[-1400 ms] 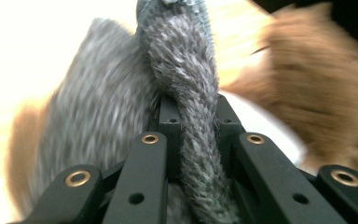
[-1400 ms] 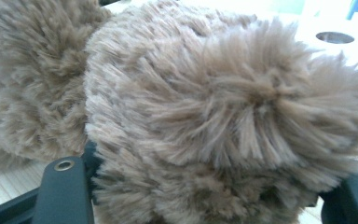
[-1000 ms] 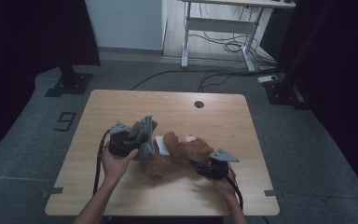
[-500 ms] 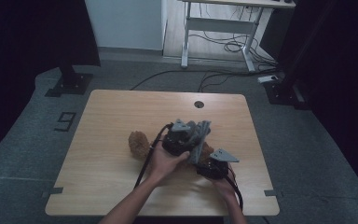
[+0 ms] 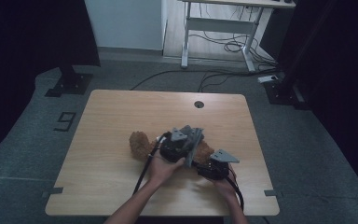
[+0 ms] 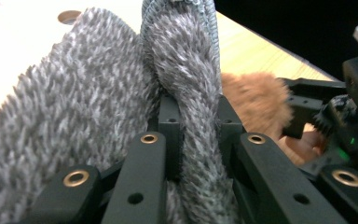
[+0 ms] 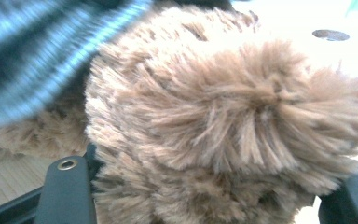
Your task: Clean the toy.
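Observation:
A brown plush toy (image 5: 139, 143) lies on the wooden table (image 5: 116, 112), right of centre. My left gripper (image 5: 192, 148) hangs over the toy's right half, shut on a fuzzy grey cloth (image 5: 196, 138). In the left gripper view the cloth (image 6: 186, 70) is pinched in a fold between the jaws of my left gripper (image 6: 196, 116), with the brown plush (image 6: 256, 100) just behind. My right gripper (image 5: 202, 164) sits at the toy's near right end. In the right gripper view a brown tuft of the toy (image 7: 233, 116) is squeezed between the jaws, and blurred striped fabric (image 7: 37, 46) crosses the top left.
A round cable hole (image 5: 199, 104) marks the table's far edge. Behind the table stand a white desk frame (image 5: 216, 23) and loose cables (image 5: 223, 46) on the floor. Black stand bases sit at the left (image 5: 67, 84) and right (image 5: 279, 91).
My left hand has carried the grey cloth from the toy's left side across to its right half, baring the toy's left end. The right gripper has stayed put.

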A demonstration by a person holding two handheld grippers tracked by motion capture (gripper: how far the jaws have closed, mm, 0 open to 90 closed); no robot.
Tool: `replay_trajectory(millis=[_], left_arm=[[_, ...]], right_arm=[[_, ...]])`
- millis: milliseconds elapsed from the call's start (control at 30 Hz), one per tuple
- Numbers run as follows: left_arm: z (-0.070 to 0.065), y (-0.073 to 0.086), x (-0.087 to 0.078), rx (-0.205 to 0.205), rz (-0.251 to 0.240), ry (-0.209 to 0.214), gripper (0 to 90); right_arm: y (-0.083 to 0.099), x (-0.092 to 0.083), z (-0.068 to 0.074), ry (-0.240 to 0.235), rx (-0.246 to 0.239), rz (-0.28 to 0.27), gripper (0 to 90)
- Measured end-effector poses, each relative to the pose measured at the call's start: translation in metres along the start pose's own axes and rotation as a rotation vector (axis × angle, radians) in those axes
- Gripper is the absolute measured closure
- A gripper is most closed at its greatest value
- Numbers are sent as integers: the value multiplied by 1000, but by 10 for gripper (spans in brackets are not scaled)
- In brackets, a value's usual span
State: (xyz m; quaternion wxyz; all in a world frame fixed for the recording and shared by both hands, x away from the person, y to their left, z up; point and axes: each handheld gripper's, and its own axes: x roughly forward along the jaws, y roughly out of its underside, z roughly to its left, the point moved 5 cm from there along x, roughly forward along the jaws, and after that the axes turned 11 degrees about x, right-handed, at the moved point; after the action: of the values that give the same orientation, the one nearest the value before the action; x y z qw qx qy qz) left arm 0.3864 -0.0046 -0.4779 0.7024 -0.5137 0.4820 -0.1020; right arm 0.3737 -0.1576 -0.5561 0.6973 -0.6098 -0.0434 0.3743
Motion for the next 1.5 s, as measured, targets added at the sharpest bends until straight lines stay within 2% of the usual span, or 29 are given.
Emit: replay_trajectory(millis=[67, 133, 200, 233, 333, 367, 433, 500, 567, 700, 833, 967, 1067, 1167, 1267, 1367, 1467, 1500], left_arm=[[11, 9, -15, -55, -37, 34, 778], [17, 13, -26, -71, -59, 41, 778], [24, 17, -38, -74, -77, 27, 779], [30, 19, -46, -72, -84, -1, 779], [50, 30, -59, -88, -57, -58, 777], [59, 38, -63, -119, -47, -65, 777], [70, 49, -69, -163, -44, -49, 776], [80, 60, -75, -184, -40, -63, 777], [86, 69, -78, -202, -26, -55, 776], [89, 74, -81, -195, -13, -75, 773], [94, 77, -88, -167, 14, -127, 771], [106, 89, -99, -195, 28, -159, 766], [113, 95, -108, -221, 22, -167, 765], [111, 84, -118, -218, -23, -158, 765], [97, 63, -118, -179, -53, -130, 765], [75, 38, -109, -105, -59, -96, 765], [47, 12, -91, -45, -59, -41, 765], [40, 6, -88, -27, -65, -34, 765]], right_arm=[[0, 0, 2, -4, -11, -8, 313], [0, 0, 4, -4, -15, -10, 312], [0, 0, 4, -4, -16, -9, 312], [0, 0, 3, -4, -15, -7, 313], [1, 0, 1, -6, -5, -8, 313], [1, 0, 0, -8, -3, -7, 313], [1, 0, 0, -9, -7, -9, 313], [1, 0, 1, -10, -12, -10, 312], [1, 0, 1, -11, -15, -11, 312], [0, 0, 2, -12, -18, -9, 312], [1, 0, 1, -13, -20, -6, 311], [1, 0, 1, -12, -22, -6, 311], [1, 0, 1, -10, -21, -6, 312], [0, 0, 0, -7, -15, -6, 311], [0, 1, 0, -4, -10, -5, 312], [0, 1, 0, -2, -9, -6, 312], [0, 1, 0, 1, -6, -7, 312], [0, 1, 0, 0, -5, -7, 312]])
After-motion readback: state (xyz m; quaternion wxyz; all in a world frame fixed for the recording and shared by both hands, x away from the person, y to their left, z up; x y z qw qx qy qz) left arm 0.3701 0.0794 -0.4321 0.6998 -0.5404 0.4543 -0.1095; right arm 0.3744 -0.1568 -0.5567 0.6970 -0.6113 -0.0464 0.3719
